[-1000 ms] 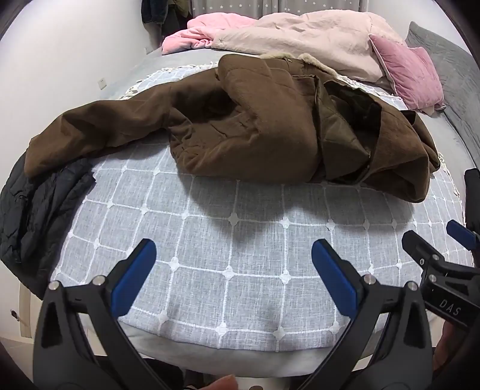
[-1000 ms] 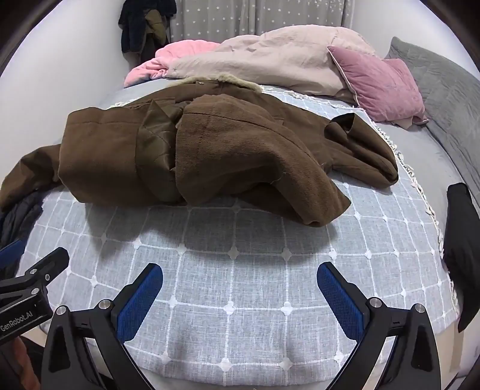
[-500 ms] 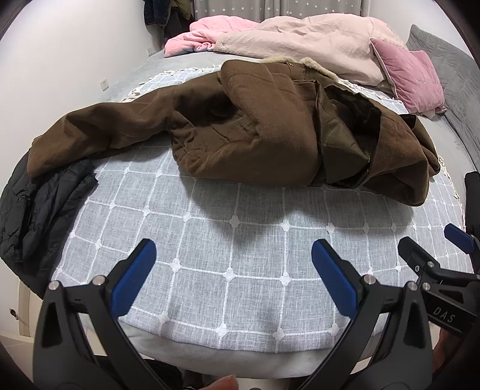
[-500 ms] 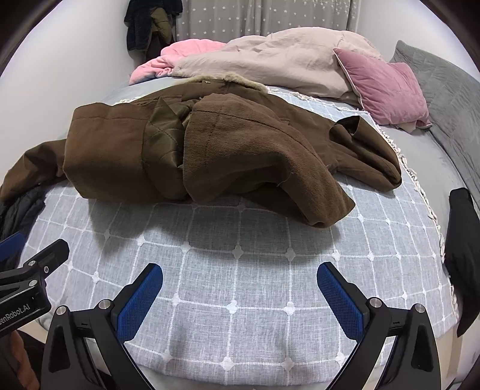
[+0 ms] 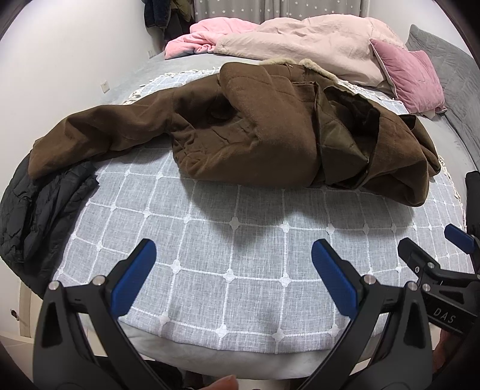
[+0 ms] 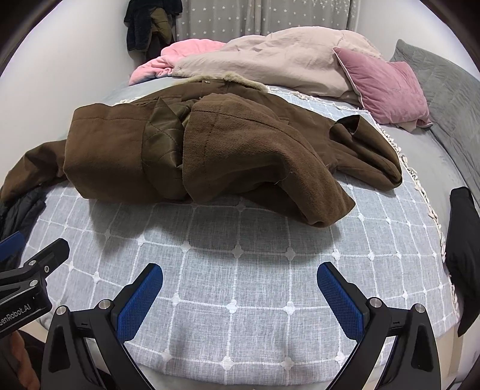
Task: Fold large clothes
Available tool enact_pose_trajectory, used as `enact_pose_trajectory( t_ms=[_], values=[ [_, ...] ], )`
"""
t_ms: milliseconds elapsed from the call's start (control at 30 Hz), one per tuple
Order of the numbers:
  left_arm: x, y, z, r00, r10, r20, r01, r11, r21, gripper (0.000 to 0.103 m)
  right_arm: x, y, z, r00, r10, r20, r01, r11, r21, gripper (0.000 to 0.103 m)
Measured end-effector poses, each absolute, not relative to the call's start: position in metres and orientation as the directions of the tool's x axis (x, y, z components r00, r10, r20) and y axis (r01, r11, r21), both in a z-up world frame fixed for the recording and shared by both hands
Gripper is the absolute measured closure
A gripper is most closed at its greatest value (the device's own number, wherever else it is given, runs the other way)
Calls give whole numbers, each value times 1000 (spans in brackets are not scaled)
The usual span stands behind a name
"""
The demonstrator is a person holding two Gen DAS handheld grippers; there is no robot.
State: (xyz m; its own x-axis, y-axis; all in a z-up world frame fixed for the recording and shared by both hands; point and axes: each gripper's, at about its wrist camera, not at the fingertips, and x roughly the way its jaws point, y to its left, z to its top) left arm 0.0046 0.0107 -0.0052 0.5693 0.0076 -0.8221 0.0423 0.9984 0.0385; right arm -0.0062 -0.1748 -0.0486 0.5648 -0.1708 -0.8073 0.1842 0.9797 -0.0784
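Right now my left gripper [image 5: 231, 276] and right gripper [image 6: 240, 297] gape wide, empty, low in frame over the grey checked bedspread [image 5: 240, 270]. Mid-frame, the brown coat [image 6: 210, 150] lies rumpled; pink bedding [image 6: 270, 60] is piled before the upper-frame curtain [image 6: 264, 18].

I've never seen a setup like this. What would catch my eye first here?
Probably the big brown coat, lying crumpled in the middle of the bed on a grey checked cover. Next, the blue-padded fingers of the left hand-held gripper spread open in the foreground, and behind the coat a heap of pink bedding.
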Motion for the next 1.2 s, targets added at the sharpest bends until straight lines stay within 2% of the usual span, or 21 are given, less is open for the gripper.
enact_pose_trajectory(
  t_ms=[1200],
  values=[
    [6,17,-3,581,16,-814,30,999,41,0,-6,-175,-52,554,-167,-815,180,981,-79,0]
  ],
)
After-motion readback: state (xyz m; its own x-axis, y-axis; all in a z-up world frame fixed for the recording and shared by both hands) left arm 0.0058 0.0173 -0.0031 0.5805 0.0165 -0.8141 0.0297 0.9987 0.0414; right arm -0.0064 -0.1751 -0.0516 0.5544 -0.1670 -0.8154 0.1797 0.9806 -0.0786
